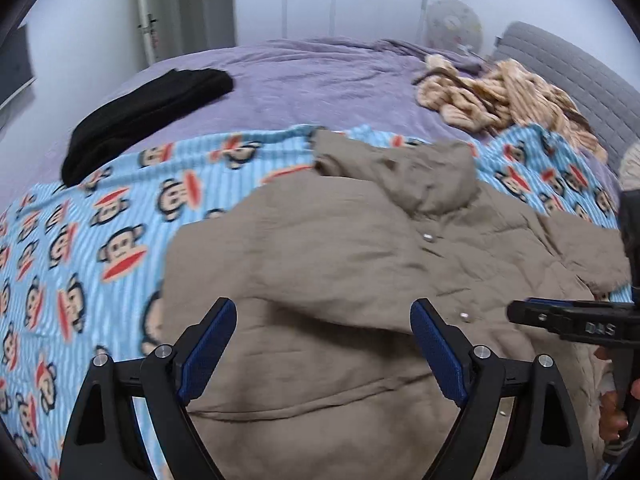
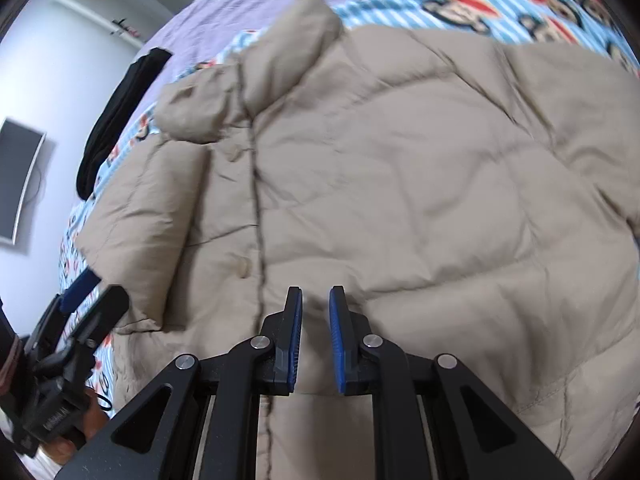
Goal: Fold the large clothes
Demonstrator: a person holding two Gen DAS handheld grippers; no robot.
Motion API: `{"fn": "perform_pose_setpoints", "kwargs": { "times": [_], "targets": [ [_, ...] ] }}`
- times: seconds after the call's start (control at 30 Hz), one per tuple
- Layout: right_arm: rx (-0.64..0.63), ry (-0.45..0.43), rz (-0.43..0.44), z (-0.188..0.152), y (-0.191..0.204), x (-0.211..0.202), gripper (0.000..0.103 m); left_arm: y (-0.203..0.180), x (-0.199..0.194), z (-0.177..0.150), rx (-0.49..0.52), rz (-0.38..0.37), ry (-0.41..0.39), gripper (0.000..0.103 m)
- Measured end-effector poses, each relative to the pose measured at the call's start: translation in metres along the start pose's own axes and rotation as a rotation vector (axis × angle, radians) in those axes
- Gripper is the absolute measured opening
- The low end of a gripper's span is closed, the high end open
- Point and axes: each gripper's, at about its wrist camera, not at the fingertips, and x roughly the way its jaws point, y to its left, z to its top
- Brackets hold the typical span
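Bedroom bed [image 1: 320,76] has the jacket [image 1: 320,280] with one sleeve folded in, left hand-held gripper [image 1: 324,344] wide open, right hand-held gripper [image 2: 315,336] nearly closed on nothing, rest unfolded.

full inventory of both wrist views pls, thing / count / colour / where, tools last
puffer jacket: 1, tan, spread on the monkey blanket, hood end away from the tools
monkey blanket: 1, light blue with cartoon monkey faces, over the near part of the bed
bedsheet: 1, purple, far part of the bed
black garment: 1, black, far left on the bed
striped blanket: 1, beige and brown, bunched at far right
headboard: 1, grey, right edge
screen: 1, dark, on the white wall
left tool: 1, black with blue pads, open above the jacket
right tool: 1, black with blue pads, narrow gap, nothing between
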Motion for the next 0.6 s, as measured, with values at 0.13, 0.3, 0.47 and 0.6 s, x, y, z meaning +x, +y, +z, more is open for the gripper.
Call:
{"fn": "perform_pose_setpoints", "kwargs": {
  "times": [0.13, 0.3, 0.47, 0.6],
  "targets": [
    [-0.203, -0.101, -0.038, 0.003, 0.060, -0.012, 0.089, 0.081, 0.020, -0.002, -0.187, 0.179, 0.050, 0.090],
    [-0.573, -0.165, -0.141, -0.010, 0.157, 0.009, 0.089, 0.117, 0.061, -0.014, -0.317, 0.112, 0.147, 0.090],
    [-0.815, -0.181, -0.286, -0.029, 0.201, 0.046, 0.089, 0.109, 0.083, -0.011, -0.349, 0.054, 0.145, 0.090],
    [-0.655, -0.226, -0.336, 0.001, 0.175, 0.044, 0.065, 0.097, 0.092, -0.009, -0.257, 0.137, 0.129, 0.090]
  ]
}}
